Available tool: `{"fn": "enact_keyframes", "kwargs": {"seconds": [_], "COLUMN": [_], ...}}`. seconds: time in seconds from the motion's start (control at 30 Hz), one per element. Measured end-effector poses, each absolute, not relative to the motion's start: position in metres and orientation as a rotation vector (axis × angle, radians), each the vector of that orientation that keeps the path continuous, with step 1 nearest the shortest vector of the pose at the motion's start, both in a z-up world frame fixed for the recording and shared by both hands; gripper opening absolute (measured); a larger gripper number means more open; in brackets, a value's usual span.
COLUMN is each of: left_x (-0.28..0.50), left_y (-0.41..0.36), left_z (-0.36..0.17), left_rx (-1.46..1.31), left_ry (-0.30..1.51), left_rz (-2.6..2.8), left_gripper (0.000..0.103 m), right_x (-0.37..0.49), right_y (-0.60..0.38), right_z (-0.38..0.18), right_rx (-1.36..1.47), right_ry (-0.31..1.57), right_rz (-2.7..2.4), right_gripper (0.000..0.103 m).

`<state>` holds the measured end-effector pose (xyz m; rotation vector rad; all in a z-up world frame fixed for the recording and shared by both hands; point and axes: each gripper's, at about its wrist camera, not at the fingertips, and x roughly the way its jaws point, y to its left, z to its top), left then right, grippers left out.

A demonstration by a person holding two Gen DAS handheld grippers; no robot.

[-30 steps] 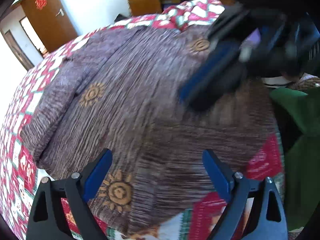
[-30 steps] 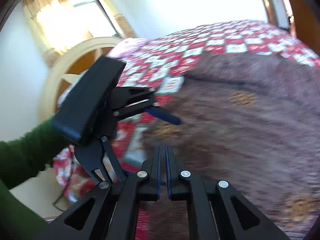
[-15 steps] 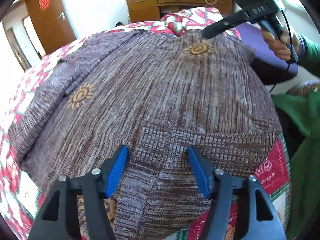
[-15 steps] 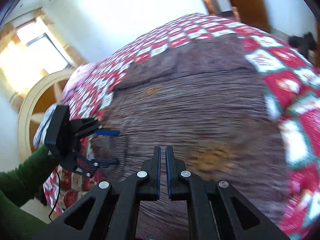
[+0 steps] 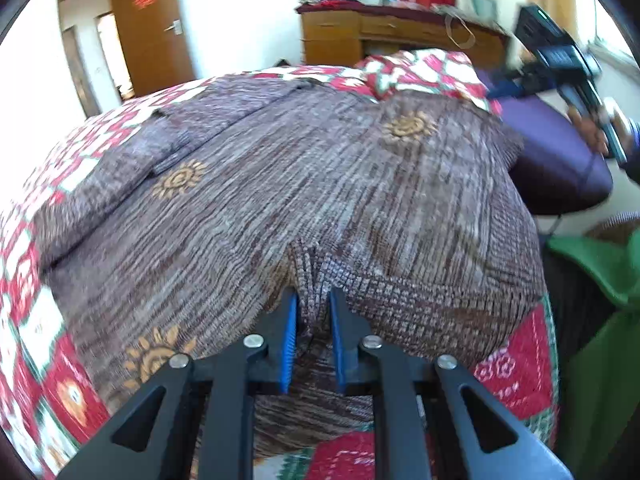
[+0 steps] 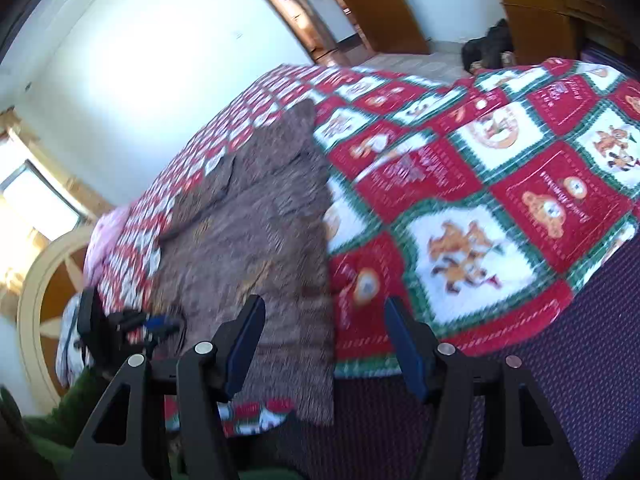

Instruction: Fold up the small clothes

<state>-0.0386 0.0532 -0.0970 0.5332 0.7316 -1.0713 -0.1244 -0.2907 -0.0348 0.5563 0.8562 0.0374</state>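
A brown knit sweater (image 5: 320,184) with orange sun motifs lies spread flat on a red, white and green quilt (image 5: 516,372). My left gripper (image 5: 313,300) is at the near ribbed hem; its jaws are closing, and a bunched fold of the hem is pinched between the blue pads. In the right wrist view the sweater (image 6: 256,216) is blurred. My right gripper (image 6: 326,308) hovers over its hem corner and the quilt (image 6: 460,184), its jaws opening with nothing gripped. The left gripper (image 6: 164,324) shows at the lower left there. The right gripper (image 5: 516,86) shows at the far right corner.
A wooden dresser (image 5: 384,36) and a door (image 5: 152,32) stand beyond the bed. Purple fabric (image 6: 560,400) covers the bed's edge below the quilt. A curved headboard (image 6: 44,300) and a pink pillow (image 6: 108,232) sit at the far end. A green sleeve (image 5: 600,320) is at the right.
The left jaws came together on the hem and bunched it. The right gripper swept across the sweater to its other corner, rolled, and went from shut to open.
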Motion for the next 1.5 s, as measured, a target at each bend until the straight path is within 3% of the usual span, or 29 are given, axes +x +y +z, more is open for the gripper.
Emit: {"fn": "enact_keyframes", "kwargs": {"seconds": [0.2,0.23,0.27,0.33,0.5,0.73,0.93,1.1,1.13,1.2,1.23,1.27,1.5], "left_x": [-0.037,-0.037,-0.039,-0.044,-0.035,0.007,0.067,0.09,0.092,0.09,0.089,0.087,0.087], "left_y": [0.064,0.067,0.067,0.07,0.083,0.118,0.141,0.133,0.13,0.129,0.128,0.129,0.137], "left_z": [-0.095,-0.094,-0.093,-0.088,-0.071,-0.038,-0.056,-0.083,-0.088,-0.09,-0.091,-0.09,-0.093], "left_rx": [0.386,0.36,0.346,0.322,0.208,0.0,-0.138,-0.139,-0.134,-0.12,-0.115,-0.117,-0.182], "left_ry": [0.782,0.795,0.801,0.8,0.801,0.774,0.824,0.86,0.866,0.859,0.85,0.846,0.838], "left_rz": [-1.013,-1.004,-0.994,-0.975,-0.899,-0.73,-0.482,-0.405,-0.393,-0.385,-0.386,-0.388,-0.399], "left_gripper": [0.015,0.015,0.015,0.015,0.015,0.015,0.015,0.015,0.015,0.015,0.015,0.015,0.015], "right_x": [-0.114,-0.113,-0.112,-0.11,-0.097,-0.038,0.046,0.082,0.082,0.072,0.068,0.063,0.067], "right_y": [-0.258,-0.255,-0.253,-0.246,-0.251,-0.272,-0.297,-0.309,-0.313,-0.322,-0.324,-0.322,-0.249], "right_z": [-0.052,-0.054,-0.056,-0.057,-0.045,0.007,-0.02,-0.059,-0.06,-0.052,-0.046,-0.037,-0.022], "right_rx": [0.431,0.439,0.446,0.398,0.501,0.693,0.74,0.753,0.777,0.804,0.784,0.717,0.086], "right_ry": [0.936,0.952,0.977,1.013,1.007,0.841,0.816,0.816,0.791,0.708,0.682,0.671,0.832], "right_rz": [0.061,0.091,0.121,0.123,0.236,0.387,0.31,0.248,0.245,0.22,0.199,0.157,0.219], "right_gripper": [0.061,0.048,0.026,0.014,0.011,0.011,0.011,0.014,0.022,0.048,0.067,0.074,0.074]}}
